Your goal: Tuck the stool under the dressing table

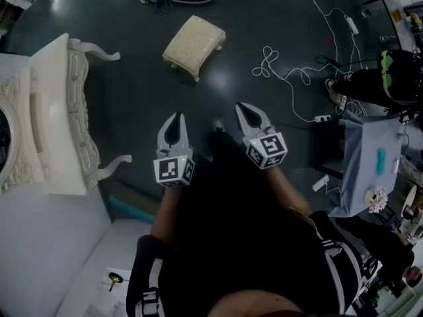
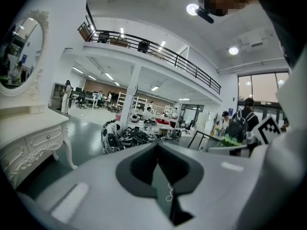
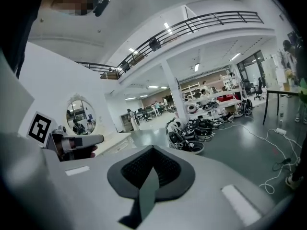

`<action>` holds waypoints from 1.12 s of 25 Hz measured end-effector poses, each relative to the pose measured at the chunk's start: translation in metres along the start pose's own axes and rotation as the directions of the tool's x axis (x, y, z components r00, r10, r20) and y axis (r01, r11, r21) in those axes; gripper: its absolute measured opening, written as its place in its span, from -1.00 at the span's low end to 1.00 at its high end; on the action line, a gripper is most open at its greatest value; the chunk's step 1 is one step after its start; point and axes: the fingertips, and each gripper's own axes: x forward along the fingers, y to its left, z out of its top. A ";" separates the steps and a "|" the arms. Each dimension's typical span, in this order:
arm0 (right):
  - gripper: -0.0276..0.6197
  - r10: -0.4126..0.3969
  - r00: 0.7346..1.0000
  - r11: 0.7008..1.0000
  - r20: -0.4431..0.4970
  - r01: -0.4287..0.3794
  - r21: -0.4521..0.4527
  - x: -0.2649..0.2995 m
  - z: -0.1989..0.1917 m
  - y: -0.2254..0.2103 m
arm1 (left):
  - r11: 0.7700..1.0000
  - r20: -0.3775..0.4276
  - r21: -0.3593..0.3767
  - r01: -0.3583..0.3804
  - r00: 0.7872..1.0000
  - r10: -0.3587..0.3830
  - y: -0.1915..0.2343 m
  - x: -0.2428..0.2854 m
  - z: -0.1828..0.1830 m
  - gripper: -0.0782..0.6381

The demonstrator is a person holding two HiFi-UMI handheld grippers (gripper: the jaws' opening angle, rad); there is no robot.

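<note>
A: What is being shown, starting from the biggest things?

B: The dark floor point(image 1: 264, 12) is being taken up at the left by the white dressing table point(image 1: 56, 104), with its carved legs being turned toward the open room. The cream stool point(image 1: 193, 41) is being left standing on the floor at the far side, to the right of the dressing table and well apart from it. Nothing is being tucked yet.

A: And the grippers?

B: The left gripper point(image 1: 176, 121) and the right gripper point(image 1: 246, 111) are being held side by side near the person, both being pointed toward the stool. The fingers of each are being kept together, with nothing between them.

A: How is the step in hand being done well?

B: By judgement, the stool is being approached. It is probably being done well if the fingers are being opened before the cushion is reached. The stool should be taken at its right side, so that it is being pushed leftward, square between the dressing table's legs. The white cable point(image 1: 267, 63) lying right of the stool is best being avoided.
</note>
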 end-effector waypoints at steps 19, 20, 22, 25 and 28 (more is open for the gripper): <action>-0.92 0.050 0.998 0.997 -0.033 -0.052 -0.059 0.098 0.052 -0.075 | 0.989 -0.045 -0.099 -0.112 0.993 0.108 0.039 0.101 0.012 -0.76; -0.92 0.046 0.998 0.997 -0.033 -0.048 -0.064 0.106 0.058 -0.078 | 0.988 -0.044 -0.104 -0.109 0.993 0.105 0.045 0.111 0.016 -0.76; -0.92 0.037 0.999 0.997 -0.031 -0.040 -0.070 0.125 0.071 -0.082 | 0.987 -0.039 -0.116 -0.109 0.994 0.105 0.062 0.133 0.024 -0.76; -0.92 0.033 0.999 0.997 -0.038 -0.035 -0.062 0.151 0.087 -0.084 | 0.983 -0.030 -0.148 -0.110 0.994 0.107 0.086 0.158 0.039 -0.76; -0.92 0.029 0.998 0.997 -0.052 -0.033 -0.073 0.179 0.099 -0.088 | 0.976 -0.035 -0.184 -0.113 0.994 0.108 0.109 0.180 0.044 -0.76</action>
